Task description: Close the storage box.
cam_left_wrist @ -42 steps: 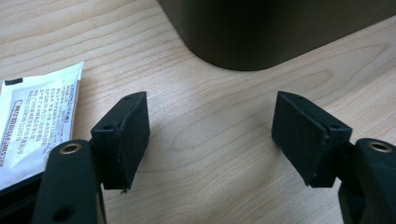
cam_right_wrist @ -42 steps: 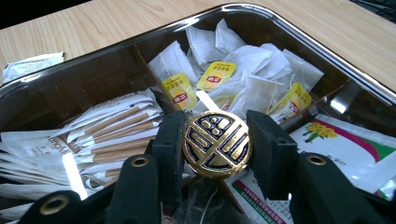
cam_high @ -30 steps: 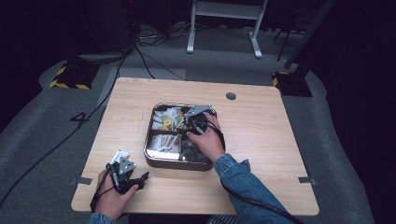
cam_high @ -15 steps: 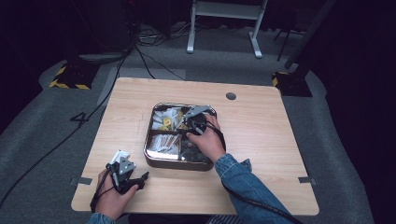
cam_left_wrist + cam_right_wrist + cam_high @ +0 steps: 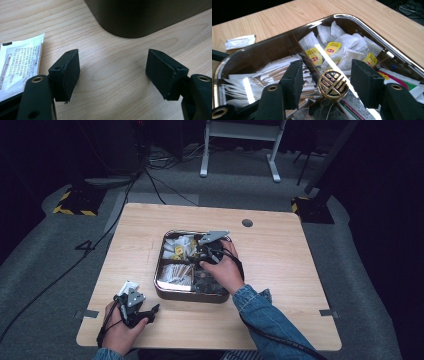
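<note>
**Right gripper parts its jaws around the tray's gold knob**

From the high view, a metal tray sits in the middle of the wooden table, packed with tea bags and paper packets. The right gripper reaches into the tray's centre. The left gripper rests near the table's near left corner, well apart from the tray, with a small white sachet just beside it.

In the left gripper view, the jaws stand wide over bare wood with nothing between them. The white sachet lies to the left, and the tray's dark corner lies beyond.

In the right gripper view, the jaws have just been opening. A round gold knob stands between them, clear of both pads. Yellow-labelled tea bags lie in the far compartment, long paper packets on the left.
</note>
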